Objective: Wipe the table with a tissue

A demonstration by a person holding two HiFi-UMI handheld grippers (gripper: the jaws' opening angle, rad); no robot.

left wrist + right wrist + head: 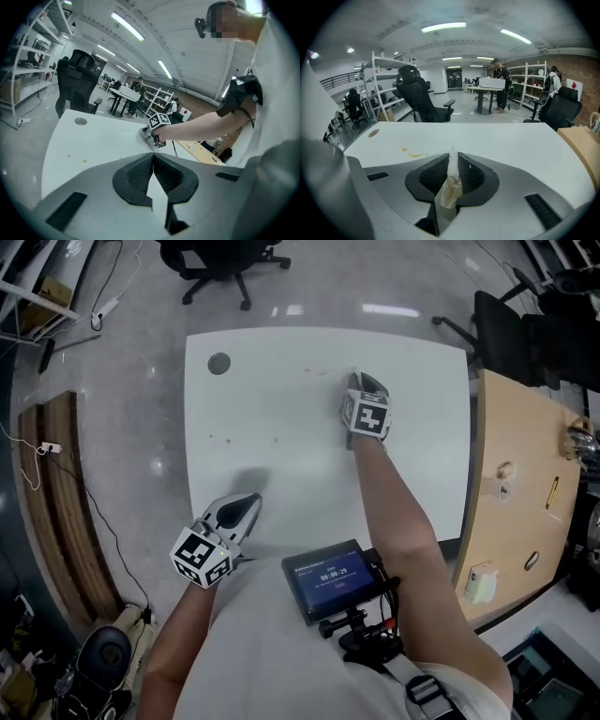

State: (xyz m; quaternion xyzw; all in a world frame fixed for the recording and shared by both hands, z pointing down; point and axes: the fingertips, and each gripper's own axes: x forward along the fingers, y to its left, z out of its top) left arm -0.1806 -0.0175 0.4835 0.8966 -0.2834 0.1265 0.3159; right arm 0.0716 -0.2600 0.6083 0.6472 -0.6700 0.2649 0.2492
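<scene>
Head view: white table (281, 427) on a glossy grey floor (122, 418). Black office chair (220, 259) is past the far edge, wooden desk (516, 502) just off the table's right side. Round grey cable cap (218, 363) sits in the far-left corner. A few small spots (230, 440) mark mid-table and there's a faint yellowish smear (319, 370) near the far edge. Right gripper (362, 382) is at the far side with its tips down at the surface, just right of the smear. Left gripper (249, 504) is over the near-left edge, well apart from it. Tissue can't be made out from here.

Left gripper view: jaws closed, pads meeting at the tip, nothing between them. Bare tabletop lies beyond, with the other gripper across it. Shelving racks (28, 61) run down the left wall, strip lights overhead.

Right gripper view: jaws clamped on the tissue (451, 180), which is pinched between the pads. Its long axis runs along the jaw slot. The white end pokes just past the tips toward the far side of the table, and the crumpled, yellow-brown stained end hangs back toward the camera. The smear lies on the table ahead and left of the tips. Open workshop room beyond, with more racks and people (501, 84) standing at a distant bench.
</scene>
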